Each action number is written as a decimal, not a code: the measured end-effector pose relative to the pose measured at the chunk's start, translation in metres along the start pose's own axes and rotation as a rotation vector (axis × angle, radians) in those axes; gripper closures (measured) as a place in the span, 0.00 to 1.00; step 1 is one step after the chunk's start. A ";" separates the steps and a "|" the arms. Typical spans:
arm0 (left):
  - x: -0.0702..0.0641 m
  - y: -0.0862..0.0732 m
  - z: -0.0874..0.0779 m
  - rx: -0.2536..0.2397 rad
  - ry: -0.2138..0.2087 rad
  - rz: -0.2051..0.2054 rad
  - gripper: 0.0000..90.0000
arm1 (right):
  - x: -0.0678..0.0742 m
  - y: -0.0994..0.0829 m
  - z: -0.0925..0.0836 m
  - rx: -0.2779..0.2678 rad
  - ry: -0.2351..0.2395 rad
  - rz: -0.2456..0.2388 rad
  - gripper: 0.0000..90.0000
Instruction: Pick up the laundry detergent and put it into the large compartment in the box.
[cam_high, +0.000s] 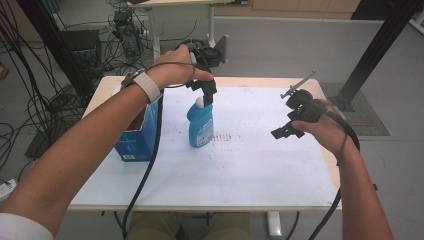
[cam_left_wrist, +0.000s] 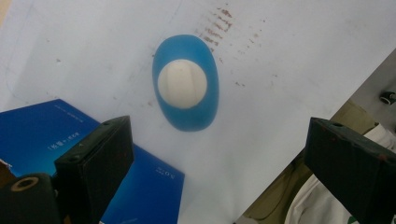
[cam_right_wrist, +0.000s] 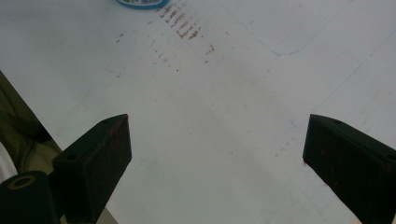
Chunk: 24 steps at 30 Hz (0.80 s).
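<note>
Fingers of the left gripper spread wide above the blue bottle, ready to grasp its cap; the right gripper, also wide, waits at three o'clock.

Light around my tongs is soft and even, neither dim nor harsh. Under my left tongs the blue bottle throws only a faint shadow on the white table sheet. Close to each camera my black jaws look slightly soft; the sheet beyond them stays sharp, without glare.
</note>
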<state>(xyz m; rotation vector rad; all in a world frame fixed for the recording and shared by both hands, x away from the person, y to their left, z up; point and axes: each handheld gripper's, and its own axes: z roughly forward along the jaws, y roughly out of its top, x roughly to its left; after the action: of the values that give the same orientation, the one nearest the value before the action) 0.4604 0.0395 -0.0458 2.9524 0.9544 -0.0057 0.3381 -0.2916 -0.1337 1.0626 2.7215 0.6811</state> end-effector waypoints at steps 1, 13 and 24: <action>0.000 0.000 0.000 0.000 0.000 0.000 0.10 | 0.000 0.000 0.000 0.001 0.000 -0.001 0.09; 0.007 0.007 0.013 0.011 -0.007 -0.028 0.10 | 0.000 0.000 0.002 0.004 0.005 -0.001 0.09; 0.014 0.011 0.027 0.014 -0.011 -0.002 0.10 | 0.000 0.000 0.003 0.003 0.009 0.000 0.09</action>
<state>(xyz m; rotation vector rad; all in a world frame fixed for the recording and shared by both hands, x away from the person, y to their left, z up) 0.4784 0.0372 -0.0730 2.9608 0.9607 -0.0286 0.3390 -0.2905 -0.1359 1.0634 2.7312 0.6836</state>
